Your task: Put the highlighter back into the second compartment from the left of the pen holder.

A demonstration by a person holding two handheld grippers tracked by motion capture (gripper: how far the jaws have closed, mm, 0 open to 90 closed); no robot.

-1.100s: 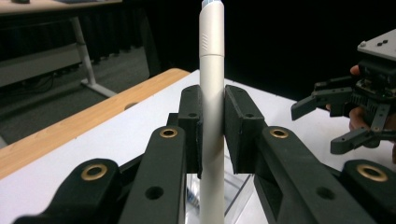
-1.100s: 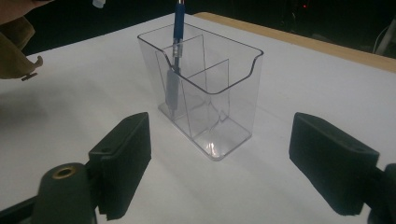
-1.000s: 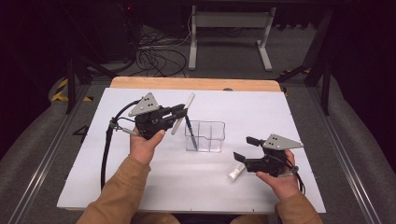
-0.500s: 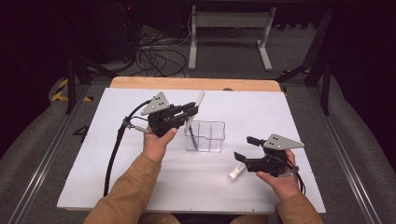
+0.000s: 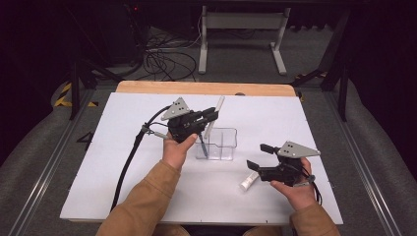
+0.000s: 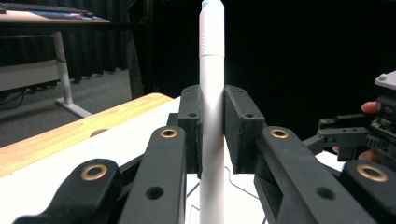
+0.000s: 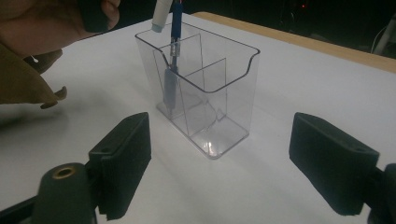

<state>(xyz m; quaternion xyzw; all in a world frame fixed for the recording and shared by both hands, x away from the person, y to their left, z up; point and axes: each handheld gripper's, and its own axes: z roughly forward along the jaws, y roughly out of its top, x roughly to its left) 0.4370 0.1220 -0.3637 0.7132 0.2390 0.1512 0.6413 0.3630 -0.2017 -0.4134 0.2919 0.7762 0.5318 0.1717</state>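
White marker: clenched upright in left gripper jaws, above clear organizer. To be lowered plumb into a free compartment beside blue pen. Right gripper jaws released, empty.

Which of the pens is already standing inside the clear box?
The blue pen, upright in the clear organizer; the white pen is clamped in the left claw.

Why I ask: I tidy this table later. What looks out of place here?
A small white tube lies on its side on the table, just off the right tool, apart from the clear holder. The blue pen stands in the holder, and the white pen is gripped in the left tool above it. Nothing spilled or broken.
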